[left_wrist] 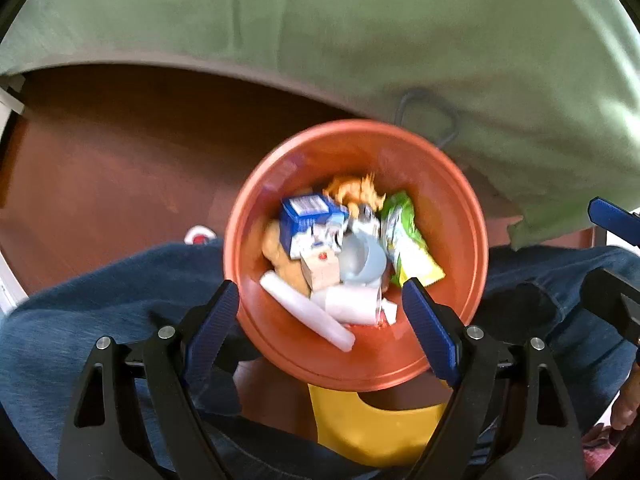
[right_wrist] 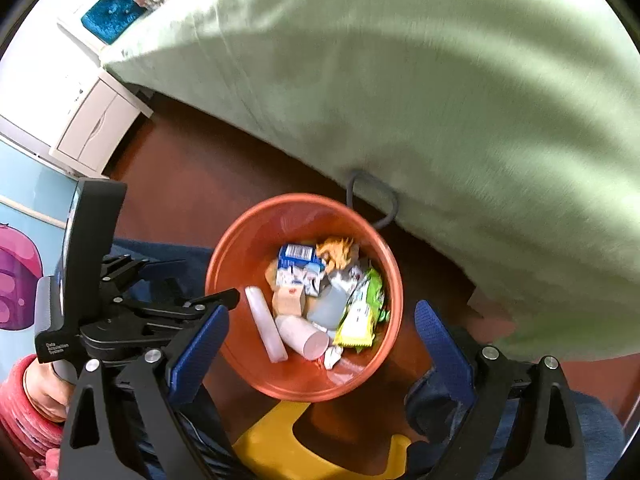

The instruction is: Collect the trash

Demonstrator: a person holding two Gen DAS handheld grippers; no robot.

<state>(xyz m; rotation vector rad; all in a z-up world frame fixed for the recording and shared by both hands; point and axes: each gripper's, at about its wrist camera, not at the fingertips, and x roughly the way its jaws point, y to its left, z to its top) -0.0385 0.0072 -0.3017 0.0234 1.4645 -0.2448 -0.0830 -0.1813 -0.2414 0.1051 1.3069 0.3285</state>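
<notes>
1. Green bedspread (right_wrist: 460, 120) drapes over the frame from 11 to 3 o'clock in the right wrist view.
2. White cabinet (right_wrist: 96, 128) stands at 10 o'clock beside the bed.
3. Brown floor (left_wrist: 100, 168) spreads at 9 o'clock in the left wrist view.
4. Yellow stool (right_wrist: 280, 440) sits at 6 o'clock, between blue-jeaned legs (left_wrist: 80, 320).
5. Grey cable loop (right_wrist: 380, 204) hangs at the bedspread's edge, near centre.
6. Pink-and-blue wall picture (right_wrist: 16, 280) shows at 9 o'clock.
</notes>
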